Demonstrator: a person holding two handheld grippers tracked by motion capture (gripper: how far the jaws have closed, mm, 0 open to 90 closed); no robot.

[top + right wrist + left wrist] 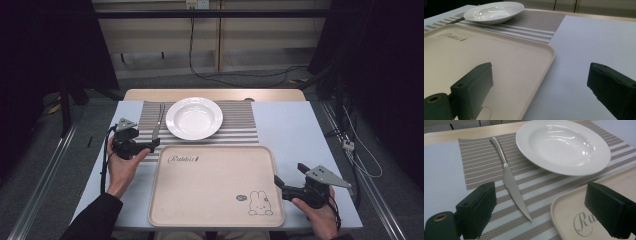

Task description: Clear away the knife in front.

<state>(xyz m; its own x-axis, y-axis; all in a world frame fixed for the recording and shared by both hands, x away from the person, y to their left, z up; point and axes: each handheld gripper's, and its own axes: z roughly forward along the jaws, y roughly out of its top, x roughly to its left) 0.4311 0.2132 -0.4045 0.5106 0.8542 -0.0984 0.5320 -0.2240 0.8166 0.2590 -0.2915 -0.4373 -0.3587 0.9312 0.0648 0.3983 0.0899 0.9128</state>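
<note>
A white deep plate [194, 118] [562, 145] [494, 11] rests on a grey striped placemat [240, 125] [481, 162] [536, 25]. Left of it on the mat lies a steel knife [157, 125] [510, 180], its serrated tip toward me. In front of the mat sits an empty beige tray [215, 200] [560, 202] [547, 53] with a rabbit print. My left gripper [145, 140] [541, 210] stands open just off the knife tip, at the tray's far left corner. My right gripper [290, 175] [541, 87] is open, straddling the tray's right rim, with nothing held.
A pale blue cover [290, 125] [586, 50] spreads over the table, with bare room right of the tray and mat. A wooden strip [215, 94] runs along the far edge. Cables [200, 75] lie on the floor beyond.
</note>
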